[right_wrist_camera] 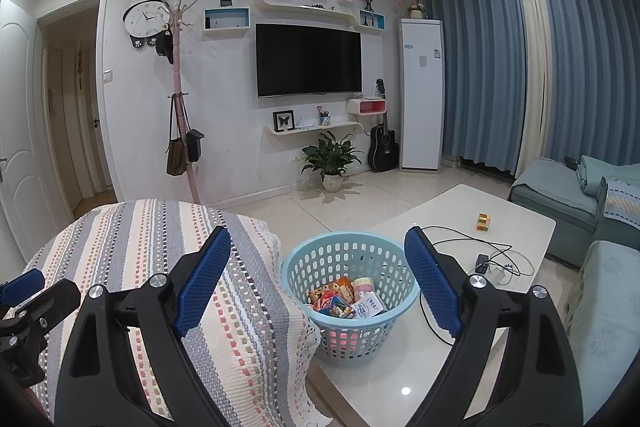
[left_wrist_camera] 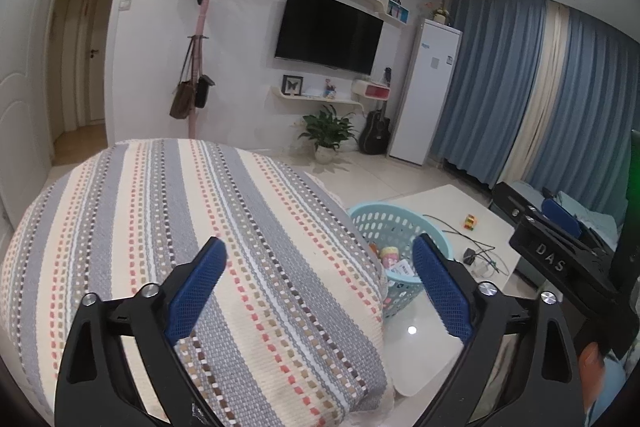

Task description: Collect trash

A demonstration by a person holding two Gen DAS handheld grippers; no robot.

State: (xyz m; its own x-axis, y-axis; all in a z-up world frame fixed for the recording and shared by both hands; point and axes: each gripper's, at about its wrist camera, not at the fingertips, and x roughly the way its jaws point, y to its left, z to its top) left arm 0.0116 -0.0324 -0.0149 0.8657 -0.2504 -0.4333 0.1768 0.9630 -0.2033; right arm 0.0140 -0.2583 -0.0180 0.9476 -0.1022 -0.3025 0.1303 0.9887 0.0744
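Observation:
A light blue plastic basket [right_wrist_camera: 352, 291] stands on the white coffee table [right_wrist_camera: 440, 211]. Inside it lie several snack wrappers and packets [right_wrist_camera: 344, 301]. My right gripper [right_wrist_camera: 318, 255] hangs above and short of the basket, open, with nothing between its blue pads. My left gripper [left_wrist_camera: 320, 267] is open too, held over a sofa arm under a striped cover [left_wrist_camera: 192, 227]; the basket [left_wrist_camera: 394, 227] shows partly behind that cover. The right gripper's black body [left_wrist_camera: 560, 259] sits at the right edge of the left wrist view.
A small coloured cube [right_wrist_camera: 483, 222], a black cable [right_wrist_camera: 472, 239] and a charger [right_wrist_camera: 486, 263] lie on the table. A teal sofa [right_wrist_camera: 560, 195] runs along the right. A TV [right_wrist_camera: 308, 61], coat stand [right_wrist_camera: 180, 107], potted plant [right_wrist_camera: 332, 163] and guitar [right_wrist_camera: 383, 143] line the far wall.

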